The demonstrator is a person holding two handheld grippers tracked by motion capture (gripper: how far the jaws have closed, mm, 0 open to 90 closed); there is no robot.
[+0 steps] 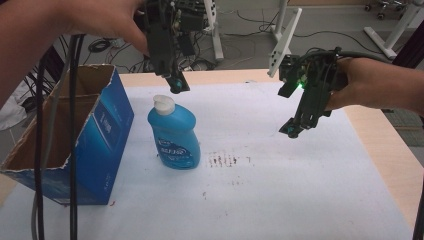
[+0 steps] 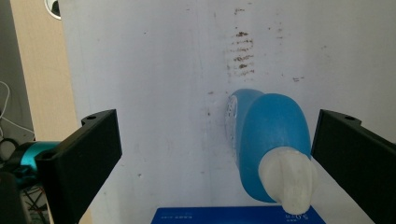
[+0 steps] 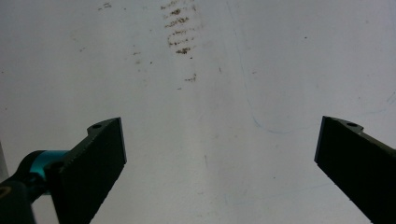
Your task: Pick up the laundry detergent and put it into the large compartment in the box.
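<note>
Two hand-held grippers hang over the tabletop point(image 1: 300, 200), both with jaws spread and holding nothing. Nearest stands the open cardboard box point(image 1: 102, 145), blue-printed outside, raw brown inside, its top edge torn. Just beside it, a little farther in, the bottle point(image 1: 174, 134) stands upright: smooth glossy blue plastic, rounded shoulders, a white flip cap point(image 1: 163, 104). The left hand-held gripper point(image 1: 177, 86) hovers just above and behind that cap; in the left gripper view the bottle point(image 2: 271, 140) sits off-centre, close to one jaw. To grasp well, I would centre the jaws first, then close low on the neck, since the curved wall looks slippery. The right hand-held gripper point(image 1: 291, 131) waits well apart over stained white covering
</note>
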